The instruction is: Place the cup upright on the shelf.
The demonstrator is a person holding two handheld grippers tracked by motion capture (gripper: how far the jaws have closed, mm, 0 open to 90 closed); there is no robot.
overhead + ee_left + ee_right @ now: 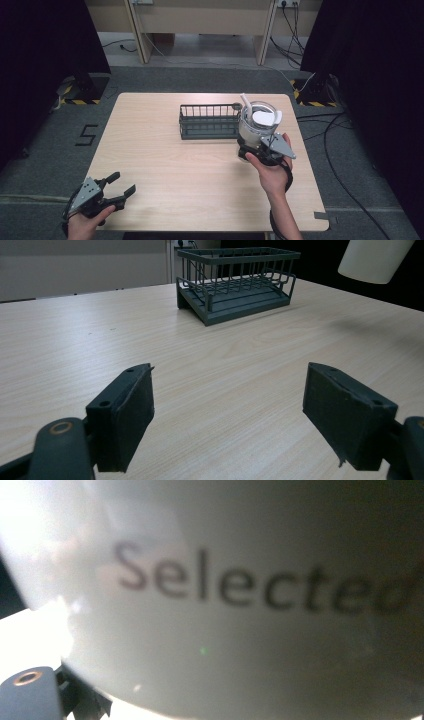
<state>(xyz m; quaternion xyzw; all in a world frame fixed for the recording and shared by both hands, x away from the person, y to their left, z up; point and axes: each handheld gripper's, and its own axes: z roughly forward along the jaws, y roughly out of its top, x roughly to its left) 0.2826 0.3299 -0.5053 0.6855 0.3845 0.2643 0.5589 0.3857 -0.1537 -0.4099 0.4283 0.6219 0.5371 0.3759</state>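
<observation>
two hand-held grippers, right hand-held gripper (260, 148) pinching white cup (257, 125) beside wire basket (209, 121), left hand-held gripper (120, 188) spread

Reading "Selected" in dark grey letters, blurred and cut off at the right edge, on white cup (240, 605). Reading black numeral "5" (87, 135) on grey floor (45, 165) left of table.

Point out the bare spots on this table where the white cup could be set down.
The light wooden table is bare across its left half and middle, between the dark wire basket and the open left gripper. It is crowded at the right rear, where the right gripper holds the white cup against the basket's end.
</observation>
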